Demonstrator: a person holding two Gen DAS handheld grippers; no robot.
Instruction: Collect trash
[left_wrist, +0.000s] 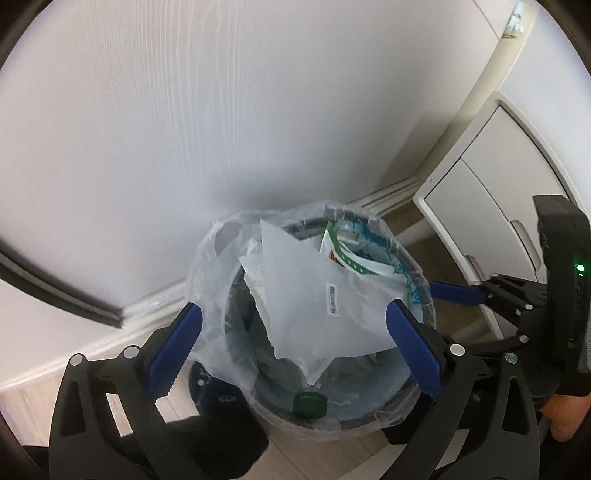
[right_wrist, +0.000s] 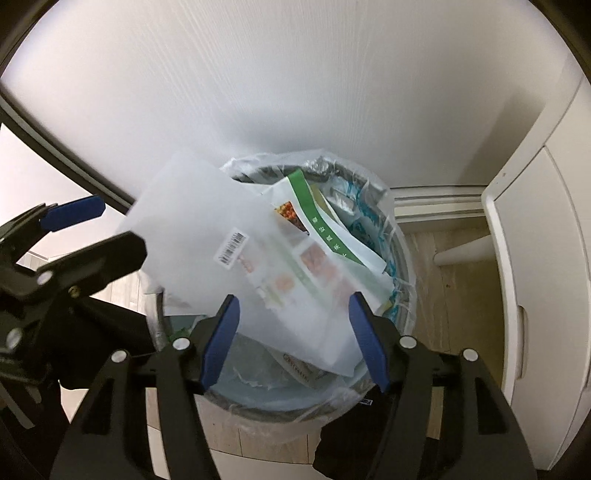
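Note:
A round trash bin (left_wrist: 332, 428) with a clear liner stands on the floor against the wall. A white translucent plastic sheet (left_wrist: 314, 295) with a barcode label lies loose across its top, over green-and-white packaging (left_wrist: 343, 254). A green bottle cap (left_wrist: 310, 404) shows deep in the bin. My left gripper (left_wrist: 293, 314) hangs open above the bin, its blue pads clear of the sheet. In the right wrist view the same sheet (right_wrist: 207, 229) and packaging (right_wrist: 321, 221) fill the bin (right_wrist: 258, 406). My right gripper (right_wrist: 293, 299) is open above them and holds nothing.
A white wall with a baseboard runs behind the bin. A white cabinet (left_wrist: 498, 221) (right_wrist: 535, 258) stands to the right, with a white furniture leg (right_wrist: 461, 251) on the wooden floor. A dark curved frame (left_wrist: 55, 291) is at the left. A hand (left_wrist: 565, 413) holds the right gripper.

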